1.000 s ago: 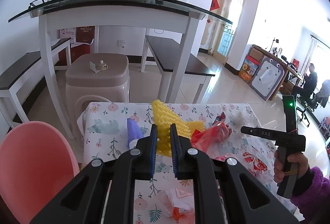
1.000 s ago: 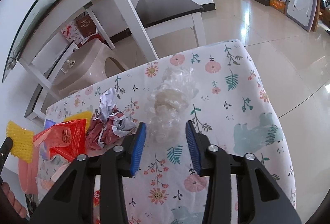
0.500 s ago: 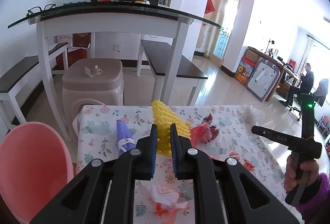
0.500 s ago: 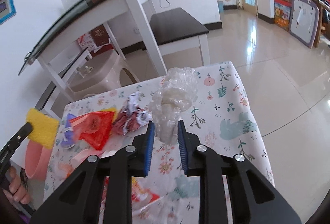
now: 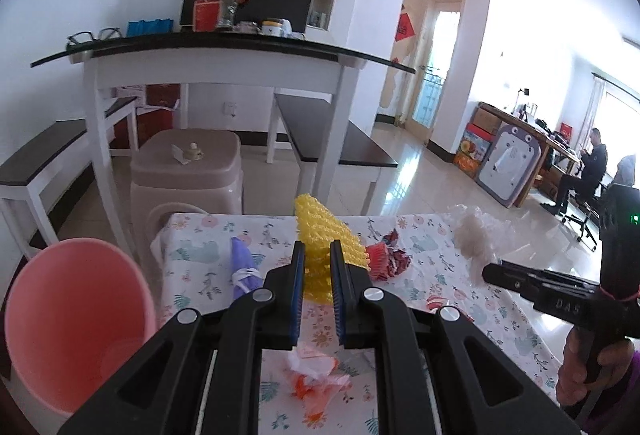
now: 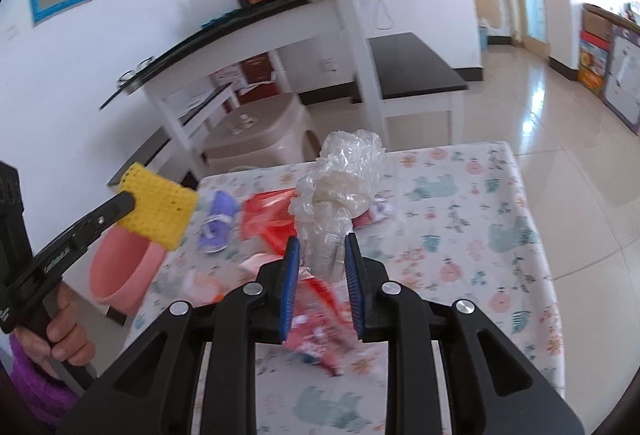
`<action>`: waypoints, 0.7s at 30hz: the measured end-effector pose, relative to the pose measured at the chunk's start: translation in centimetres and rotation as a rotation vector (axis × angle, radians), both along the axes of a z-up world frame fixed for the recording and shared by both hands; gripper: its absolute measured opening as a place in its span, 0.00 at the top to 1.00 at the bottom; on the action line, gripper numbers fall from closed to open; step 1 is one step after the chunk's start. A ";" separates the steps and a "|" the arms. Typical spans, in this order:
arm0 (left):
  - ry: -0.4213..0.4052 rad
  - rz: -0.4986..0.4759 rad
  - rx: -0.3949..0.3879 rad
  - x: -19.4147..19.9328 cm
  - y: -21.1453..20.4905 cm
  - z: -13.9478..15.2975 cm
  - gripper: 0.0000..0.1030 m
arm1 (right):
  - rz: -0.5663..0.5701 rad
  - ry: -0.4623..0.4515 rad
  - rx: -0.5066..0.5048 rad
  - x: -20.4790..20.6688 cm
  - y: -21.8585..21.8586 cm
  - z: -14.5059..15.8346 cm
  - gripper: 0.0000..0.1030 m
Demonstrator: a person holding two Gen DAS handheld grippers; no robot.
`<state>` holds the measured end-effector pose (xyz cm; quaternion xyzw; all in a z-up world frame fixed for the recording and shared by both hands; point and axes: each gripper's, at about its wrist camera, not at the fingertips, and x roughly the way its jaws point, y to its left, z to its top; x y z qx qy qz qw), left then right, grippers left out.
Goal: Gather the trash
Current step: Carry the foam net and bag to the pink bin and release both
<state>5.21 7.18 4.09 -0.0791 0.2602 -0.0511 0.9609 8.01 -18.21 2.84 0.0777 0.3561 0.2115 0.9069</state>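
My left gripper (image 5: 317, 261) is shut on a yellow knobbly foam net (image 5: 323, 235), held above the low table with the floral cloth (image 5: 200, 255). The right gripper (image 6: 320, 247) is shut on a crumpled clear plastic bag (image 6: 346, 175), lifted off the cloth. From the right wrist view the left gripper (image 6: 130, 201) shows at the left, holding the yellow foam net (image 6: 158, 207) over a pink bin (image 6: 120, 267). A purple wrapper (image 5: 244, 267), a red packet (image 5: 390, 257) and an orange-white wrapper (image 5: 316, 375) lie on the cloth.
The pink bin (image 5: 72, 319) stands at the table's left edge. Behind the table are a beige plastic stool (image 5: 188, 167), a white glass-topped table (image 5: 224, 67) and dark benches (image 5: 332, 139). A person sits at a desk (image 5: 588, 171) far right.
The right gripper closed on the clear plastic bag and lifted it off the cloth. Both hands rose a little; the left still holds the yellow foam net.
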 end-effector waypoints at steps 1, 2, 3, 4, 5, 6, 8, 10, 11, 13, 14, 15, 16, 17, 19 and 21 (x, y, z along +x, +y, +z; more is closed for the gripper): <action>-0.005 0.012 -0.001 -0.5 0.4 0.1 0.89 | 0.013 -0.001 0.000 -0.2 0.5 0.1 0.78; -0.009 0.025 -0.001 -0.9 0.9 0.3 0.89 | 0.031 -0.004 0.000 -0.4 1.1 0.2 0.78; -0.012 0.035 -0.001 -1.3 1.3 0.4 0.89 | 0.049 -0.006 0.000 -0.5 1.8 0.2 0.78; -0.016 0.048 0.001 -1.7 1.7 0.5 0.89 | 0.065 -0.006 0.000 -0.6 2.5 0.2 0.78; -0.019 0.063 0.004 -2.1 2.1 0.6 0.89 | 0.085 -0.006 0.000 -0.7 3.2 0.2 0.78; -0.023 0.082 0.005 -2.6 2.8 0.6 0.89 | 0.106 -0.005 -0.001 -0.8 4.1 0.2 0.78; -0.026 0.121 0.005 -3.8 4.2 0.6 0.89 | 0.146 -0.004 -0.001 -1.0 5.6 0.1 0.78; -0.025 0.158 0.009 -4.7 5.3 0.6 0.89 | 0.188 -0.003 0.001 -1.1 7.4 0.1 0.78; -0.025 0.174 0.013 -5.1 5.8 0.6 0.89 | 0.213 -0.002 0.004 -1.1 8.4 0.1 0.78; -0.029 0.225 0.031 -6.3 7.2 0.6 0.89 | 0.260 -0.001 0.006 -1.2 10.3 0.2 0.78; -0.030 0.240 0.037 -6.7 7.7 0.6 0.89 | 0.281 -0.002 0.005 -1.4 11.3 0.2 0.78; -0.030 0.269 0.046 -7.3 8.6 0.7 0.89 | 0.303 -0.002 0.004 -1.5 12.2 0.3 0.78; -0.030 0.294 0.053 -7.8 9.3 0.7 0.89 | 0.330 -0.002 0.002 -1.6 13.4 0.3 0.78; -0.030 0.323 0.062 -8.3 10.1 0.6 0.89 | 0.357 -0.002 0.000 -1.7 14.6 0.3 0.78; -0.024 0.371 0.073 -9.1 11.6 0.5 0.89 | 0.402 0.005 -0.005 -1.8 16.6 0.3 0.78; -0.010 0.413 0.069 -9.6 13.2 0.1 0.89 | 0.454 0.019 -0.011 -1.9 18.9 0.1 0.78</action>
